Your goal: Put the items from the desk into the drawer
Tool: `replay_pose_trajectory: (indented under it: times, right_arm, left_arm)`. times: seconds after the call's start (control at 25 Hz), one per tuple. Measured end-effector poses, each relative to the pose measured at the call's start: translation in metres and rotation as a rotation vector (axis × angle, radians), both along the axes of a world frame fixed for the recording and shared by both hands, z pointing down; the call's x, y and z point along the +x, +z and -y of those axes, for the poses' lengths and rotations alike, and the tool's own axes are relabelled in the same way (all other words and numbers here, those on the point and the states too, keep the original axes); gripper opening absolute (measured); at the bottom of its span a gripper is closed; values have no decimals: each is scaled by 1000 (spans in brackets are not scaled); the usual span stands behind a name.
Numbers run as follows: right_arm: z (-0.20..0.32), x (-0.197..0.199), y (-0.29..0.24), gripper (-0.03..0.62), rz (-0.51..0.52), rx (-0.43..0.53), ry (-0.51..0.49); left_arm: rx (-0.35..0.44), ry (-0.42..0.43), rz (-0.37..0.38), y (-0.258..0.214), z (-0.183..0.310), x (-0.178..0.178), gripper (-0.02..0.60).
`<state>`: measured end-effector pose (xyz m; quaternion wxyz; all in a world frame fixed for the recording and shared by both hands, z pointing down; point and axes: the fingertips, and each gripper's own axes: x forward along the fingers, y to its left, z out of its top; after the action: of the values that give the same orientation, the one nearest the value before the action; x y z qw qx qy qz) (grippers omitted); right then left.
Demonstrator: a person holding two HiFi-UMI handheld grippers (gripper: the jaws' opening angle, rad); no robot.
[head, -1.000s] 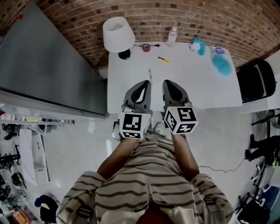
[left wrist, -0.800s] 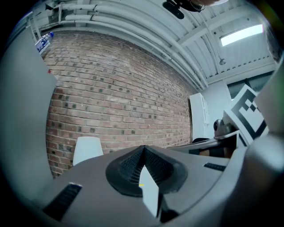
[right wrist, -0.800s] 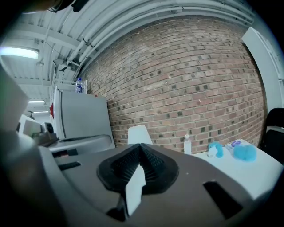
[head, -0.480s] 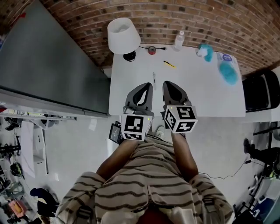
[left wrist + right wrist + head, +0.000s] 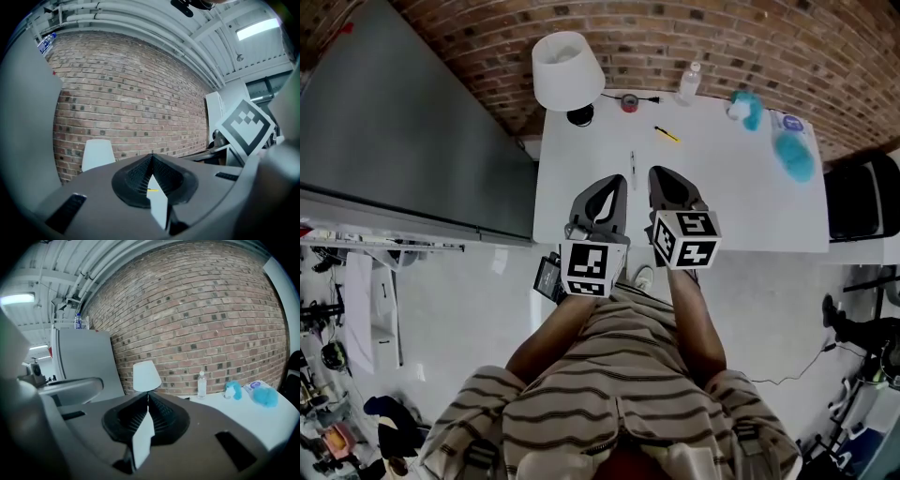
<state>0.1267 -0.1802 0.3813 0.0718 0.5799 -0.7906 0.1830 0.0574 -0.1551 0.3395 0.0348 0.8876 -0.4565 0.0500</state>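
Note:
On the white desk (image 5: 741, 202) lie a thin pen (image 5: 632, 169), a yellow tool (image 5: 667, 134), a red tape roll (image 5: 629, 102), a clear bottle (image 5: 689, 84), a small teal toy (image 5: 744, 108) and a teal fluffy item (image 5: 794, 155). My left gripper (image 5: 619, 181) and right gripper (image 5: 656, 172) hover side by side over the desk's near edge, both shut and empty. The pen lies just beyond and between their tips. In the right gripper view the bottle (image 5: 201, 384) and the teal items (image 5: 266, 395) stand far ahead to the right. No drawer shows.
A white lamp (image 5: 567, 70) stands at the desk's back left corner. A tall grey cabinet (image 5: 403, 131) flanks the desk on the left, a black chair (image 5: 861, 192) on the right. A brick wall (image 5: 722, 37) runs behind. A small dark object (image 5: 548, 277) sits under the desk's front left.
Both grippers have edged a little forward and lower over the desk's near edge, the right one more. Their jaws stay shut. The desk items lie as before.

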Motion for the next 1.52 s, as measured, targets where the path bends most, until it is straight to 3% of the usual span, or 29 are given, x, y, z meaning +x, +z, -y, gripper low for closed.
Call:
replay_pose_trajectory:
  times: [0.32, 0.56, 1.52]
  right_arm:
    - [18, -6, 27, 12, 2, -58, -26]
    - [36, -4, 64, 84, 29, -161, -44]
    - [88, -5, 199, 124, -15, -544, -120]
  left_arm:
    - [-21, -19, 11, 5, 16, -1, 5]
    - [-26, -18, 9, 4, 22, 3, 5]
    - [-104, -48, 47, 40, 47, 15, 5]
